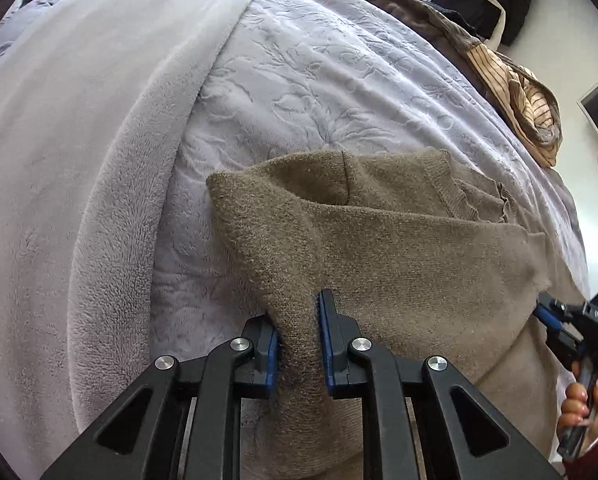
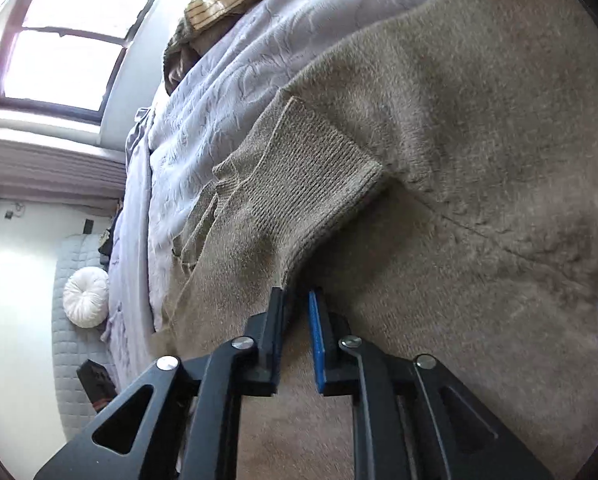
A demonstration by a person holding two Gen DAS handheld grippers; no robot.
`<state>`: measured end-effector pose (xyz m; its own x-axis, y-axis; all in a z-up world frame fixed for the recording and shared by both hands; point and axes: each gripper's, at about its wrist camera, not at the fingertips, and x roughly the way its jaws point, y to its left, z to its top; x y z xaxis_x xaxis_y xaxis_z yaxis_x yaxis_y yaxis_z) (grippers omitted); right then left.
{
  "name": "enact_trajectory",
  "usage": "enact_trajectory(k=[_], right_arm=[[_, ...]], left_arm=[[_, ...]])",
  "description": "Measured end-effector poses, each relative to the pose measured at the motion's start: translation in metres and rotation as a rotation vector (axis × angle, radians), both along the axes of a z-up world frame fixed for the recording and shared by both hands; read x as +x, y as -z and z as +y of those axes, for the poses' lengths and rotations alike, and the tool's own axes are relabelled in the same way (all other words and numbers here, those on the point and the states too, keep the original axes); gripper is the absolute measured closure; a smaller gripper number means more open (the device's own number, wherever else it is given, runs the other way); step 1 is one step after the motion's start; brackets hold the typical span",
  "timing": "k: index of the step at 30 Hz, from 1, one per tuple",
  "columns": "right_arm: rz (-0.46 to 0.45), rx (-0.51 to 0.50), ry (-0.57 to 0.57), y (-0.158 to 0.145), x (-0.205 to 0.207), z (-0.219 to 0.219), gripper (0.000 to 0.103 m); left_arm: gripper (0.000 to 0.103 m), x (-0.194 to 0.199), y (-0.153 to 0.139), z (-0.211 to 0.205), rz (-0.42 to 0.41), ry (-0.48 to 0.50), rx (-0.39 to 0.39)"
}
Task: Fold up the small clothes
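We have a brown knitted sweater (image 1: 399, 248) lying on the bed (image 1: 319, 80), spread over its lilac embossed blanket near the near edge, with part of it hanging over that edge. It looks soft, light and limp, so it will sag and drape rather than hold a shape. We judge that seams, cuffs and folded edges give the surest hold. Our left gripper (image 1: 298, 332) has its fingers clenched on a bunched ridge of the knit. The right gripper (image 2: 297, 320) sits at the ribbed cuff (image 2: 299, 168), fingers narrowly parted; whether they pinch cloth, we cannot tell. The sweater's long axis seems to run along the near edge.
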<state>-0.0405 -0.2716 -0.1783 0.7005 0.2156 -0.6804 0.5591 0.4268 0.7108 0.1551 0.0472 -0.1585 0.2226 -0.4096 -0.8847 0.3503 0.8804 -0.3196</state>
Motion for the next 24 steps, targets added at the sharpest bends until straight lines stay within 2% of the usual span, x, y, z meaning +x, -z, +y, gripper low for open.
enact_trajectory(k=[3, 4, 5, 6, 9, 13, 17, 24], right_arm=[[-0.023, 0.014, -0.015, -0.003, 0.013, -0.004, 0.083], [-0.003, -0.014, -0.027, -0.006, 0.018, -0.003, 0.086], [0.021, -0.067, -0.035, -0.011, 0.02, 0.0, 0.095], [0.03, -0.09, -0.036, -0.014, 0.018, 0.002, 0.096], [0.063, -0.093, 0.002, -0.01, 0.004, 0.0, 0.096], [0.079, -0.012, 0.047, 0.012, -0.013, -0.003, 0.096], [0.117, -0.101, 0.013, -0.006, -0.009, 0.005, 0.095], [0.132, -0.15, -0.104, -0.022, -0.013, 0.026, 0.094]], left_arm=[[0.084, 0.0, -0.003, 0.002, -0.013, 0.018, 0.012], [0.084, 0.001, -0.003, 0.003, -0.012, 0.021, 0.014], [0.084, 0.001, -0.001, 0.003, -0.011, 0.023, 0.013], [0.084, 0.001, 0.0, 0.005, -0.012, 0.025, 0.009], [0.084, -0.004, 0.0, 0.001, -0.046, 0.048, 0.033], [0.084, -0.008, -0.003, -0.003, -0.074, 0.066, 0.082], [0.084, -0.012, -0.012, 0.006, -0.07, 0.031, 0.104], [0.084, -0.041, -0.023, 0.025, -0.057, -0.004, 0.132]])
